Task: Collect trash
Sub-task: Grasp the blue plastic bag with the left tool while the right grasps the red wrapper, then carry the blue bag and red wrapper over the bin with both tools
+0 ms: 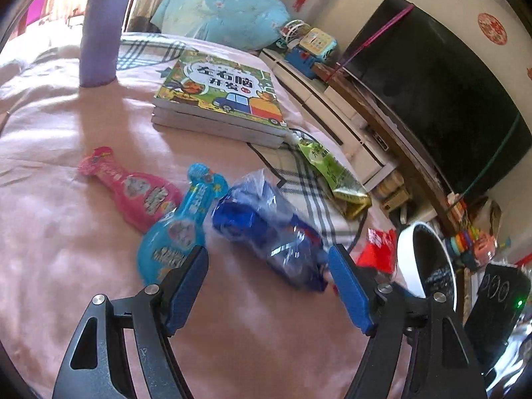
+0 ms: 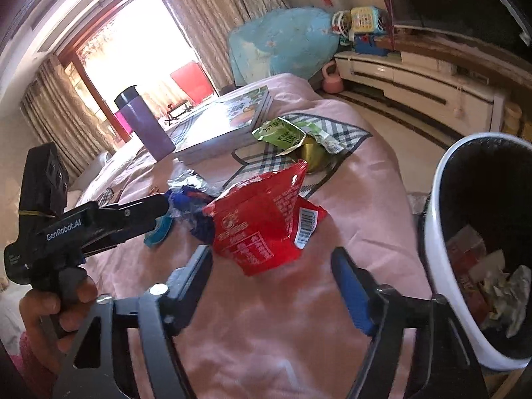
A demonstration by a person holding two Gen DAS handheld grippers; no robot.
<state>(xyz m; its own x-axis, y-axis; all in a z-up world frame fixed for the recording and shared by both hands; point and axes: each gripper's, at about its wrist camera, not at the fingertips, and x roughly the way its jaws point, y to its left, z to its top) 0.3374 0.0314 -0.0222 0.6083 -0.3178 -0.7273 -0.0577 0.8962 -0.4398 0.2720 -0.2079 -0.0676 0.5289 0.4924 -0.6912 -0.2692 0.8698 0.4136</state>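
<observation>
Where pink bedspread (image 2: 266, 316) ends, bin (image 2: 439, 232).

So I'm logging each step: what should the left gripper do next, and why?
Probably ease forward and close: the left gripper is open, and the blue plastic wrapper lies just ahead between its jaws, ungripped, with the trash bin nearby.

Left wrist view looks down along its fingers, close over the pink bedspread (image 1: 66, 232), facing the book stack (image 1: 219, 99) upper centre and the TV (image 1: 449, 99) at right. Right wrist view sits low near the bed edge, facing the window (image 2: 133, 40) upper left. Both catch the white bin (image 1: 412, 259) (image 2: 439, 216), red wrapper (image 1: 379, 249) (image 2: 259, 229) and book stack (image 2: 229, 116).
</observation>
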